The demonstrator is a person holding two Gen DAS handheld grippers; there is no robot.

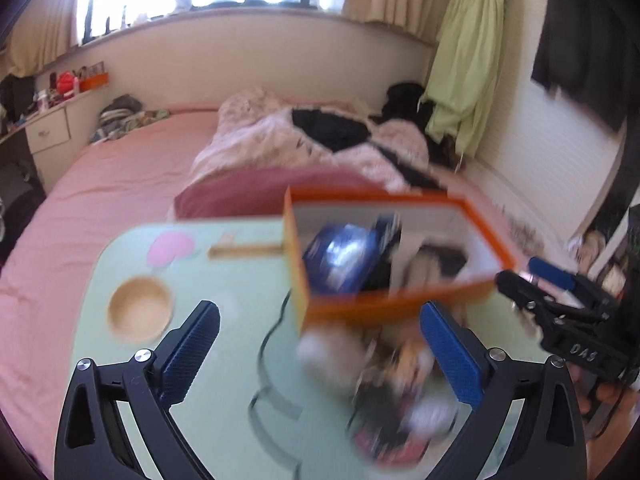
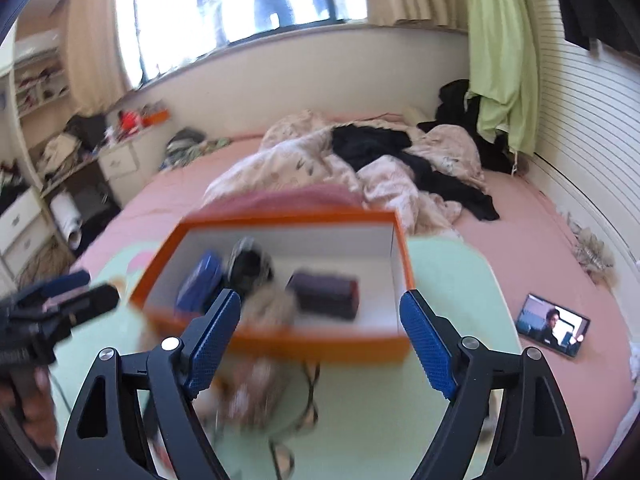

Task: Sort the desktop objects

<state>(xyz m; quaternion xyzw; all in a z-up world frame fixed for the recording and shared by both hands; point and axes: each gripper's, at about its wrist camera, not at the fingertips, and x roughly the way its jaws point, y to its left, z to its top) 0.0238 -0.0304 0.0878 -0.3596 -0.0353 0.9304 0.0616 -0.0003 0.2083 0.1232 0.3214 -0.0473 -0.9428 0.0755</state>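
We see both grippers held above a pale green table (image 1: 224,400) that stands on a pink bed (image 1: 100,184). The left gripper (image 1: 320,356) has its blue-padded jaws spread wide with nothing pressed between them; below the gap lie only the table top, a dark cable (image 1: 266,344) and a blurred heap of small objects (image 1: 392,392) whose kinds we cannot make out. The right gripper (image 2: 320,344) is likewise parted, its pads clear of everything, and it shows in the left wrist view as a black tool at the right edge (image 1: 520,280), just beside the corner of the orange box (image 1: 400,304). That box, white inside, sits on the table ahead of both grippers; in the right wrist view its near orange wall (image 2: 320,344) lies between the two pads without touching them, as far as the blur lets us judge. Inside it we make out a blue packet (image 2: 200,284), a dark rounded thing (image 2: 250,264) and a dark purple case (image 2: 326,294), all smeared by motion. A fuzzy brownish item (image 2: 272,304) sits at the box's near wall; whether it lies inside or on the rim we cannot tell. To the left on the table we see a round wooden bowl (image 1: 140,308), a pink shape (image 1: 170,248) and a wooden stick (image 1: 244,250) reaching to the box's side. On the bed, to the right of the table, lies a tablet (image 2: 552,324) with a lit screen, and a rumpled quilt (image 2: 320,168) lies beyond.
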